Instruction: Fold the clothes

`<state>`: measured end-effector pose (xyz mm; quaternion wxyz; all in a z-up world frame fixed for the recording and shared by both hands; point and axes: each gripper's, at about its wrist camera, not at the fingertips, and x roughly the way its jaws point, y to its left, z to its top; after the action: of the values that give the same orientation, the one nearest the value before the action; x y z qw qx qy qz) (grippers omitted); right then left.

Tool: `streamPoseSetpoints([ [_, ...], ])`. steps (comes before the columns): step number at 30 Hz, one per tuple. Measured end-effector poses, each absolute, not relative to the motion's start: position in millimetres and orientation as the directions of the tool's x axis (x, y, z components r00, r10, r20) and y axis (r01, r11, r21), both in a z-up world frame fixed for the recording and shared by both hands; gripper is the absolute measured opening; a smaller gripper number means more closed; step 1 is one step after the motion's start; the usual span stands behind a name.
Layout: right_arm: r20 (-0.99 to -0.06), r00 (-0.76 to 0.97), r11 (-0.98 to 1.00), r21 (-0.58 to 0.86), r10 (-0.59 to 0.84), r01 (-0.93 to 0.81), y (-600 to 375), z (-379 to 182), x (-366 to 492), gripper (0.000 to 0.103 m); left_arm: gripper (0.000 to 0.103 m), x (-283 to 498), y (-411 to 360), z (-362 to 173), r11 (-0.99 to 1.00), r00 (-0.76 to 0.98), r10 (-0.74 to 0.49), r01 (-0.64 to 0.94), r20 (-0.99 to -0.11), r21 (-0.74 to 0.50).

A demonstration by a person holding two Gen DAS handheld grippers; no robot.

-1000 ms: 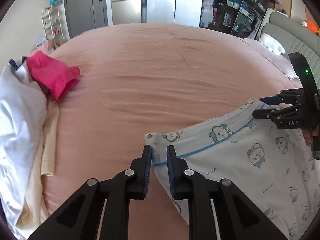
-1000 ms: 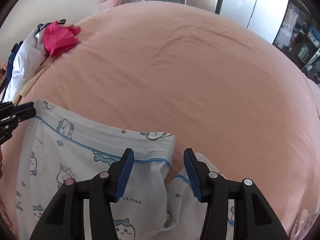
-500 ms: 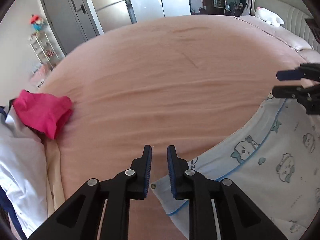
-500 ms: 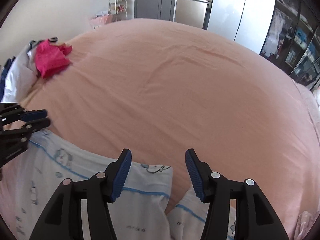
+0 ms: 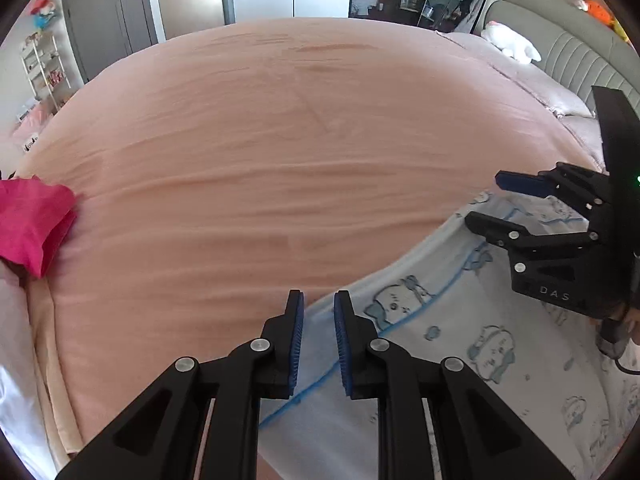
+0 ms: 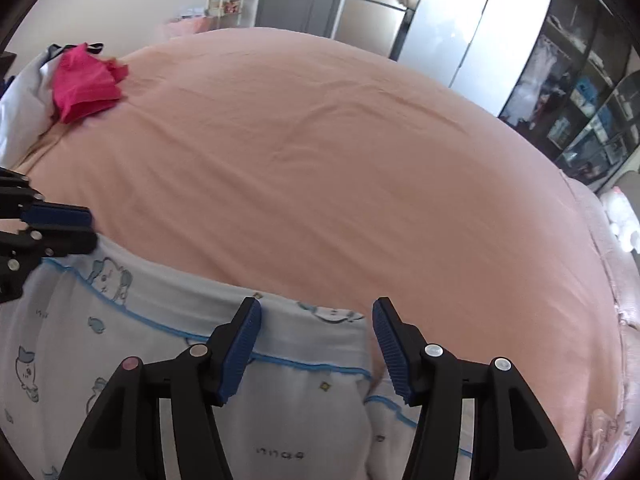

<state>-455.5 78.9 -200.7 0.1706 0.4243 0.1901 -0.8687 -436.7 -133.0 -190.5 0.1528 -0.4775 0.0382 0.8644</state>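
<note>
A white garment with blue trim and a cartoon print (image 5: 460,344) lies on the pink bed (image 5: 280,152); it also shows in the right wrist view (image 6: 120,332). My left gripper (image 5: 318,312) hovers over the garment's left corner, jaws narrowly apart with only a slim gap, nothing between them. My right gripper (image 6: 316,320) is open wide above the garment's far edge, near a folded hem, and empty. The right gripper also shows at the right of the left wrist view (image 5: 504,200). The left gripper shows at the left edge of the right wrist view (image 6: 60,228).
A crumpled magenta garment (image 5: 32,220) lies at the bed's left side on a pile of white clothes (image 6: 20,96). A grey headboard (image 5: 560,48) and a white plush toy (image 5: 512,44) are at the right. Cabinets and shelves stand beyond the bed.
Both grippers have lifted and pulled back from the garment's edge. The left gripper's view has tilted and swung over the second. The right gripper's jaws stay wide.
</note>
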Motion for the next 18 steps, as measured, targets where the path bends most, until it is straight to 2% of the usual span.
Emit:
streamPoseSetpoints([
  [2, -0.816, -0.514, -0.873, -0.026, -0.263, 0.488, 92, -184, -440, 0.057, 0.015, -405, -133, -179, -0.932, -0.492, 0.285, -0.342, -0.823, -0.118],
  [4, -0.813, -0.475, -0.858, 0.056, -0.336, 0.511, 103, -170, -412, 0.057, 0.015, -373, -127, -181, -0.923, -0.452, 0.294, -0.364, -0.842, -0.127],
  [11, -0.877, -0.341, -0.838, 0.116, -0.338, 0.533, 125, -187, -311, 0.057, 0.015, -298, -92, -214, -0.91, -0.305, 0.281, -0.387, -0.91, -0.151],
  [16, -0.886, -0.363, -0.866, 0.081, -0.29, 0.493, 149, -191, -263, 0.057, 0.015, -279, -98, -195, -0.937, -0.325, 0.165, -0.347, -0.931, -0.045],
  [17, -0.884, -0.375, -0.874, 0.073, -0.28, 0.48, 155, -189, -254, 0.058, 0.015, -274, -99, -189, -0.939, -0.336, 0.174, -0.341, -0.926, -0.052],
  [18, -0.881, -0.383, -0.882, 0.074, -0.276, 0.466, 161, -187, -246, 0.059, 0.015, -266, -94, -184, -0.922, -0.342, 0.239, -0.372, -0.909, -0.103],
])
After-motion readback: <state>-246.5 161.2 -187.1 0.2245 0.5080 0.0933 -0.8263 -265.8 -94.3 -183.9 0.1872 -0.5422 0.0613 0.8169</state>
